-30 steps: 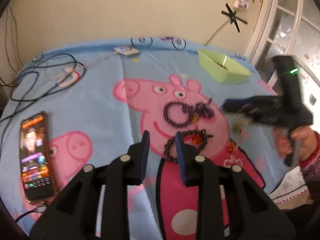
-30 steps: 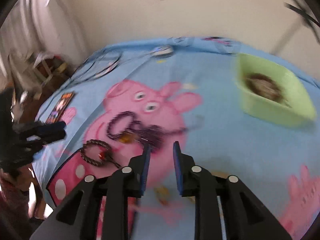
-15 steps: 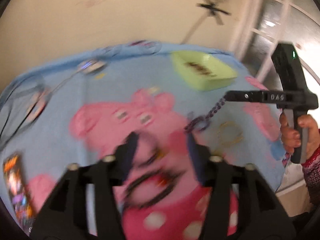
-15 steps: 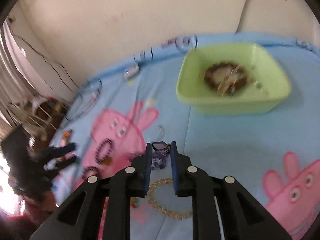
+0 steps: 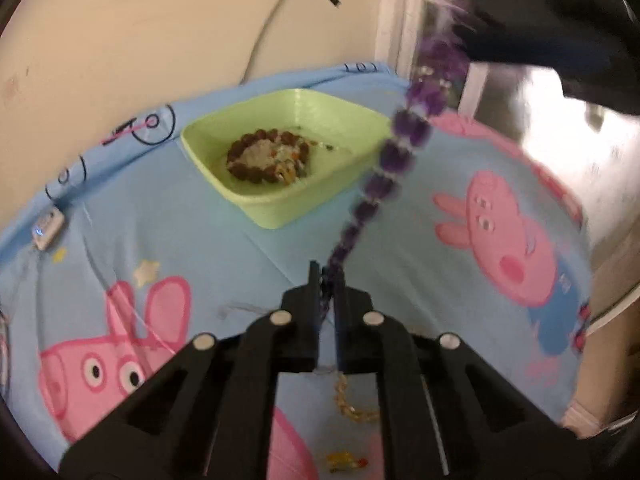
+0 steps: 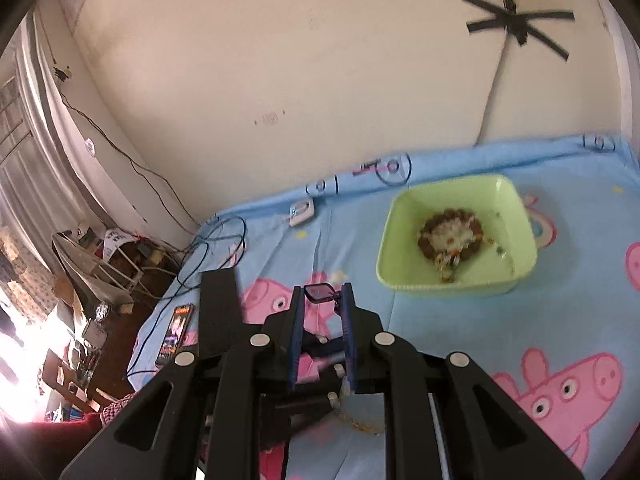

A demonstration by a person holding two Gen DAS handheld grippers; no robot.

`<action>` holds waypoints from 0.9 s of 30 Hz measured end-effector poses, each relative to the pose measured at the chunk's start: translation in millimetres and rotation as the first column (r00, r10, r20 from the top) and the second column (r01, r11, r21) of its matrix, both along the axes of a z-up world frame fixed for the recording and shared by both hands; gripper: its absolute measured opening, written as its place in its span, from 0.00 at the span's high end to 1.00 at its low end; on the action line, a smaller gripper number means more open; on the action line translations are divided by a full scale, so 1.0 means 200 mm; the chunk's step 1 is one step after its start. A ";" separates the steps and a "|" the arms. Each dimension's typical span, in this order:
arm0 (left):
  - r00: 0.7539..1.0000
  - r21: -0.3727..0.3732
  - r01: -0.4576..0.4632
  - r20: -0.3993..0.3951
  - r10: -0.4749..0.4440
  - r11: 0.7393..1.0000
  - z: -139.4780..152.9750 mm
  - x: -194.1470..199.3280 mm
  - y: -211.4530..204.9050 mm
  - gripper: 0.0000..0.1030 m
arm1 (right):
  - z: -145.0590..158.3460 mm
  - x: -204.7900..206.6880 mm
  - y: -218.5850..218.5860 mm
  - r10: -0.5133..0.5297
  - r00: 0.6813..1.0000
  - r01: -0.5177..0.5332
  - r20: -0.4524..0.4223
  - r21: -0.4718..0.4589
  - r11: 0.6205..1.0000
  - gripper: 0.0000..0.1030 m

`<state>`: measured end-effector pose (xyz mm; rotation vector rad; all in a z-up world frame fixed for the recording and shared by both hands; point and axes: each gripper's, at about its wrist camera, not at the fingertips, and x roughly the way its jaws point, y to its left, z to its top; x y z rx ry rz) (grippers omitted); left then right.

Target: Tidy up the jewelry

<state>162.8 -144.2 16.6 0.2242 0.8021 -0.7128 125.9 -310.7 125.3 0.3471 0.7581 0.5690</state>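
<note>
Tray (image 5: 276, 210): smooth plastic, pale green, low sheen. Cloth (image 5: 200, 240): soft printed fabric, matt, lightly creased. Purple necklace (image 5: 394, 156): faceted beads, glossy, probably glass or stone; motion blur limits certainty. Brown bracelet (image 5: 240, 160): round beads, dull and rough-looking, resembling wood or seed. Gold chain (image 5: 352, 404): fine metal links, shiny. Left gripper (image 5: 327, 280) and right gripper (image 6: 322, 300): matt black plastic bodies with bright metal screw heads; the right finger pads (image 6: 295, 340) are matt blue. Wall (image 6: 320, 80): painted, matt, scuffed. Phone (image 6: 176, 332): glossy screen.
</note>
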 end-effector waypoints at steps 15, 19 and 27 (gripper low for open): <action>0.996 -0.209 -0.027 0.078 0.044 0.978 0.73 0.27 -0.01 0.94 | 0.36 0.19 -0.14 -0.074 0.982 0.068 0.175 0.042 0.997 1.00; 0.997 -0.197 -0.034 0.065 0.048 0.980 0.70 0.36 -0.09 0.94 | 0.28 0.32 -0.18 -0.095 0.987 0.088 0.133 0.054 0.995 1.00; 0.988 -0.105 -0.140 -0.078 0.132 0.985 0.34 0.55 -0.09 0.84 | -0.11 0.53 -0.12 -0.082 0.996 0.083 -0.015 0.058 0.995 1.00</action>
